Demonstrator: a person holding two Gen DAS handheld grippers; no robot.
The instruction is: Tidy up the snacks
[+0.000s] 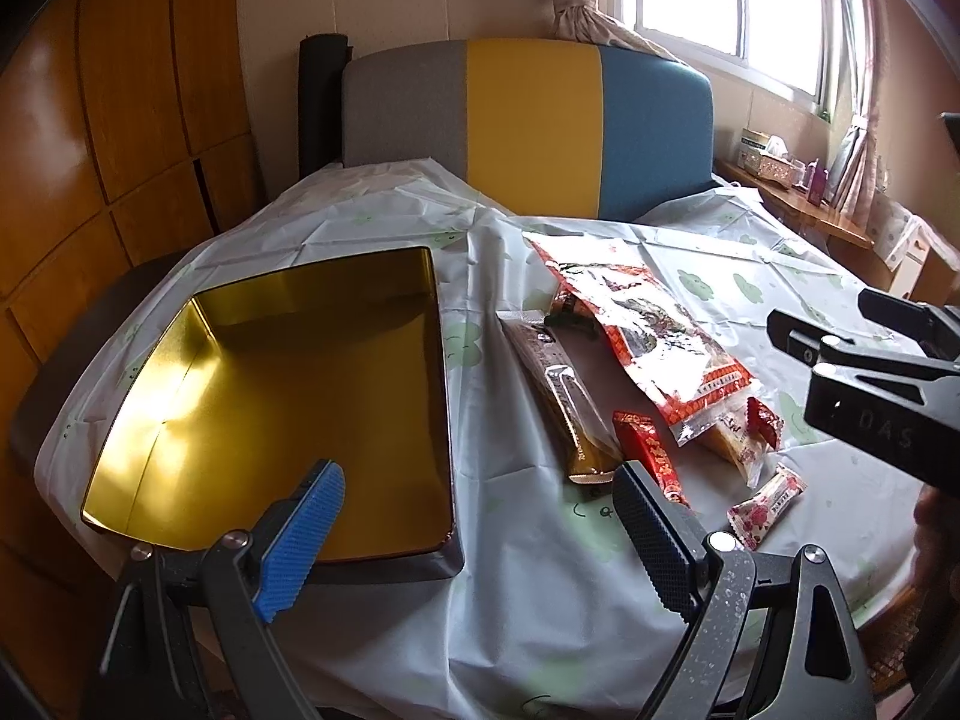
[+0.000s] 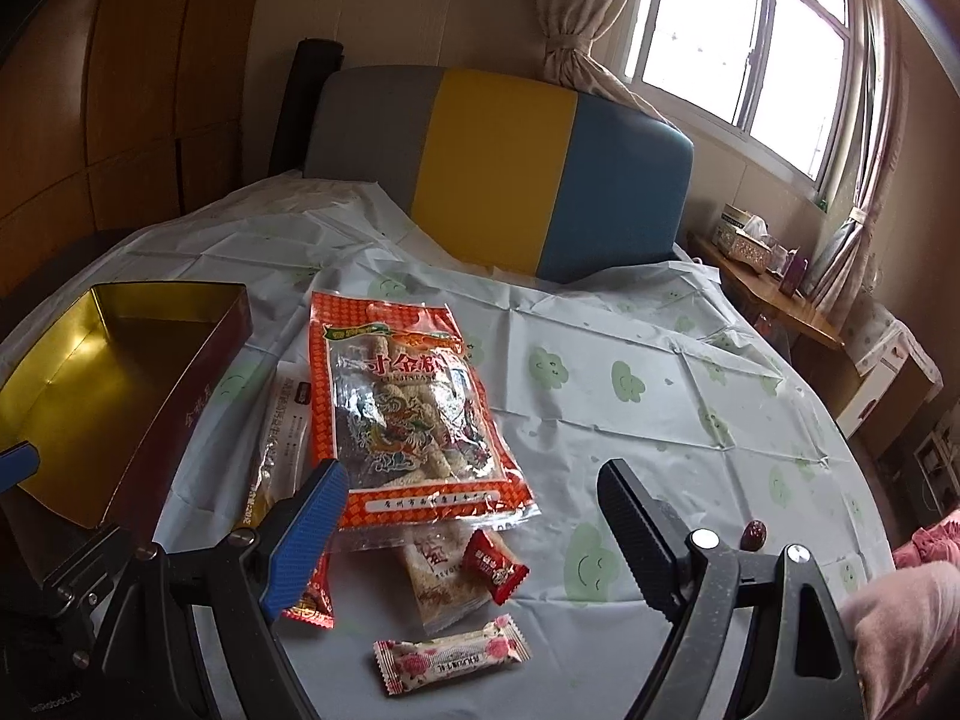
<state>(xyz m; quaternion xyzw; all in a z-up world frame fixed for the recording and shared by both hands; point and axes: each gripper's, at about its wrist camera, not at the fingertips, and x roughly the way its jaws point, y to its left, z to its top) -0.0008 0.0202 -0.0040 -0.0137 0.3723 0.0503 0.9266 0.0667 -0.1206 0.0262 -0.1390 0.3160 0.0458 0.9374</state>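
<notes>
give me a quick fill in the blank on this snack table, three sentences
1. The gold tin holds ____ snacks so far.
2. The big orange bag lies to the ____ of the tin.
3. Both the left tool and the right tool are ____, gripping nothing.

Missing words: no; right; open

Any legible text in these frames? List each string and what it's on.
"DAS": right gripper body, cut off at the frame edge.
"寸金": large orange snack bag; a third character is glare-hidden, smaller lines blurred.
"金": red tin side; other characters unreadable.
Long clear packet, red candy, pink floral candy: print too small to read.
</notes>
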